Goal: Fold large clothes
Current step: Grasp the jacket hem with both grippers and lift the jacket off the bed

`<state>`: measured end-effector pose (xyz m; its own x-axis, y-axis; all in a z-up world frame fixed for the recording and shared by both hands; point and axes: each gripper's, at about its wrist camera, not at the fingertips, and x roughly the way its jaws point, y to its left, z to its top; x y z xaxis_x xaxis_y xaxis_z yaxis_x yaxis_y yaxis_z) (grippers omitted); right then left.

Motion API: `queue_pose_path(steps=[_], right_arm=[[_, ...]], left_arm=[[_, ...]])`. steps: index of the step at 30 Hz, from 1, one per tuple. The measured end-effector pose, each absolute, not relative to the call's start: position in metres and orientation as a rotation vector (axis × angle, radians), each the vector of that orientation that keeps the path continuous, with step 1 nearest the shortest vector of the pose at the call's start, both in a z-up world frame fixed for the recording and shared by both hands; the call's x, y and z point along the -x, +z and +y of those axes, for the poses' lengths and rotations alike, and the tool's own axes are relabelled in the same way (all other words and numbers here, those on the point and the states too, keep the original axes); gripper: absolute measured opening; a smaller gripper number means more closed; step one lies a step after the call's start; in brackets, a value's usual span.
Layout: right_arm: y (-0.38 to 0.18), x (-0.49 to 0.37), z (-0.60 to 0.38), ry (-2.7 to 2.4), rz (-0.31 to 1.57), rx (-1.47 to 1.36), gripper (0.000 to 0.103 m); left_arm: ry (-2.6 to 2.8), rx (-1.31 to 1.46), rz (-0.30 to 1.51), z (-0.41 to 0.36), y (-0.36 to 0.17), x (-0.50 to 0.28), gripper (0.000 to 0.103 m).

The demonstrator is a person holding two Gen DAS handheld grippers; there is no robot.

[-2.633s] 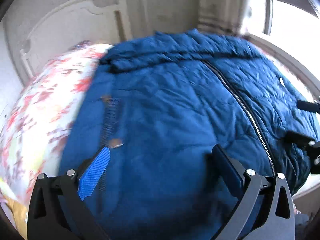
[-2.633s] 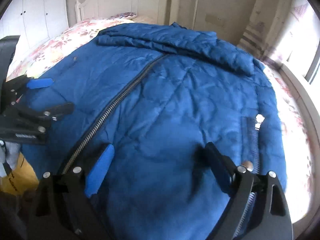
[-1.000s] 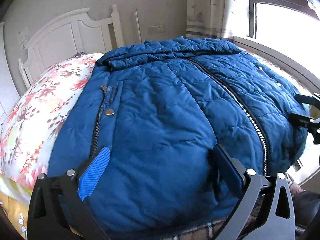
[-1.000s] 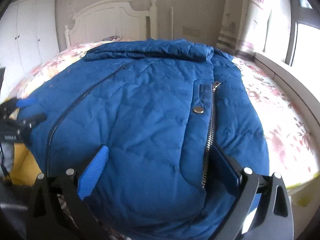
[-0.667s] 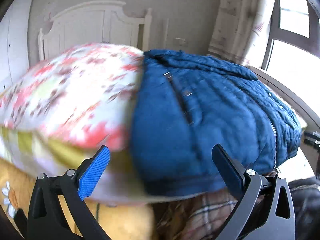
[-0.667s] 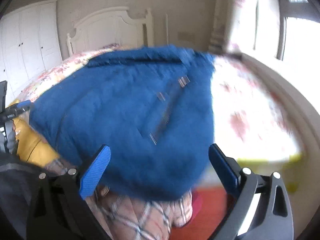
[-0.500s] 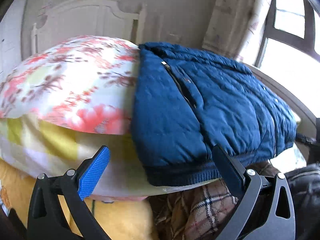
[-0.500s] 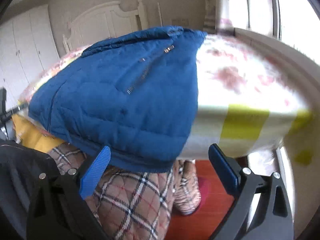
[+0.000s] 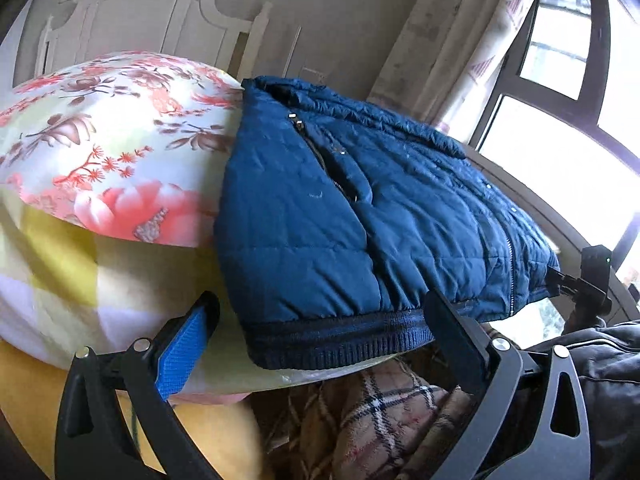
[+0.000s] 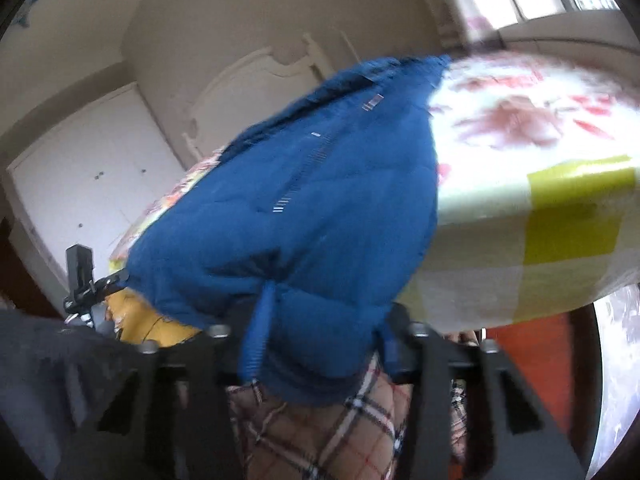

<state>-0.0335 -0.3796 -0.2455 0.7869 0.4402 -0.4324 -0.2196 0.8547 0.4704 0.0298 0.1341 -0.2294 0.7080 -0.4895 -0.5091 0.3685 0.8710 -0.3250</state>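
Progress: the dark blue quilted puffer jacket (image 9: pixel 360 216) lies flat on the bed with the floral red-and-white and yellow-checked cover (image 9: pixel 104 148), front up, zip closed, collar toward the white headboard (image 9: pixel 132 12). Its ribbed hem hangs just over the bed's near edge. I see no fold in the body yet. I judge the task at its first step: taking hold of the two hem corners. Everything after that is left, meaning the lift, the fold and any squaring up.

Left to right:
- My left claw (image 9: pixel 320 344) stands wide open at the left hem corner. The corner sits between the blue pad and the black pad, but neither pad presses on it. Nothing held.
- Jacket: spans the bed between both claws, hem nearest me.
- My right claw (image 10: pixel 320 336) has just been closing, and the right hem corner is bunched between its pads; it grips the fabric. This view is blurred, so how deep the bite goes I cannot tell.

Below the hem: a tan plaid fleece cloth (image 9: pixel 384 412) and a yellow cloth (image 9: pixel 216 432), whether part of the bed I cannot tell.

Count: one jacket, one bed, one headboard, two claws, one window (image 9: pixel 568 92), one patterned curtain (image 9: pixel 472 52).
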Motion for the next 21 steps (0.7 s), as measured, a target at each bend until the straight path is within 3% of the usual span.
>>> queue_pose_path(steps=[4,5,12,14,15,17,18,21], right_arm=[[-0.237,0.040,-0.379,0.380,0.551,-0.408,0.035],[-0.237,0.038,-0.379,0.379,0.553,-0.409,0.035],[-0.248,0.041,-0.378,0.367,0.568,-0.460,0.055],[-0.251,0.039,-0.375,0.370,0.570,-0.467,0.056],[-0.252,0.039,-0.373,0.366,0.570,-0.467,0.055],[-0.250,0.039,-0.370,0.365,0.563,-0.454,0.034],[-0.246,0.041,-0.368,0.379,0.555,-0.445,0.031],[-0.227,0.058,-0.362,0.388,0.524,-0.374,0.021]], left_arm=[[-0.500,0.243,0.618,0.138,-0.231,-0.035,0.088],[-0.517,0.252,0.624,0.138,-0.232,-0.038,0.075],[-0.548,0.375,0.620,0.150,-0.236,-0.041,0.052],[-0.546,0.364,0.614,0.147,-0.235,-0.036,0.044],[-0.538,0.347,0.607,0.144,-0.232,-0.033,0.036],[-0.538,0.333,0.586,0.140,-0.223,-0.023,0.024],[-0.546,0.330,0.567,0.139,-0.217,-0.016,0.017],[-0.615,0.370,0.492,0.141,-0.190,0.005,0.013]])
